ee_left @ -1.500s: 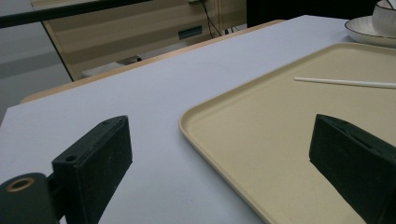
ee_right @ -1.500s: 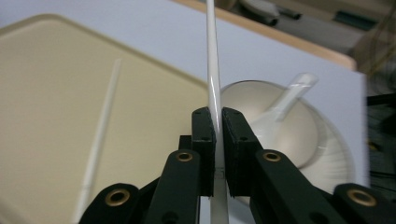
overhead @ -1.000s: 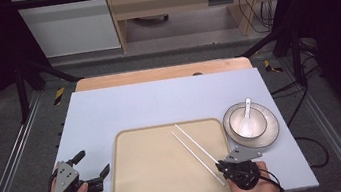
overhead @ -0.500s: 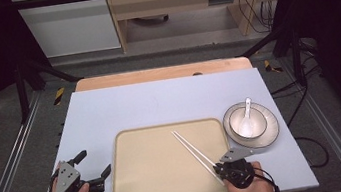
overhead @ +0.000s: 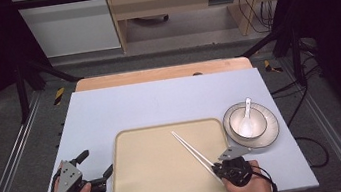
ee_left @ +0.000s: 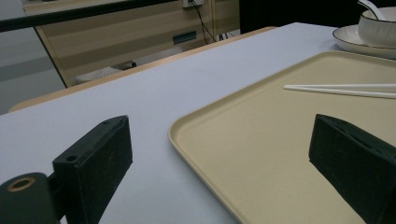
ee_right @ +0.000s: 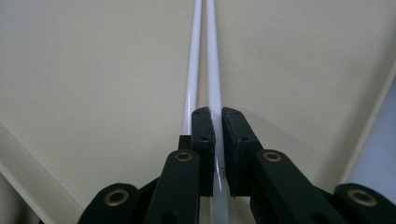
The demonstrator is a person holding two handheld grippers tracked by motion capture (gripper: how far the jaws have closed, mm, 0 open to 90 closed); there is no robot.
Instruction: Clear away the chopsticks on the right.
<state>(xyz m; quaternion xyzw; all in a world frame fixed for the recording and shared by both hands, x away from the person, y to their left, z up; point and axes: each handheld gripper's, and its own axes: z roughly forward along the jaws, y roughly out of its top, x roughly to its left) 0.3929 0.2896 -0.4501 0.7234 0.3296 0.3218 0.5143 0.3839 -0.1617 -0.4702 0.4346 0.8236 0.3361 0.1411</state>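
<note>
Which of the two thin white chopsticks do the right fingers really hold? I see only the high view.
Observer: The right gripper pinches one white plastic chopstick; the second chopstick passes outside its fingers.
Operator: Where does the left gripper point?
Observer: The left gripper looks across the near corner of the rectangular beige tray, its fingers wide apart and empty.
</note>
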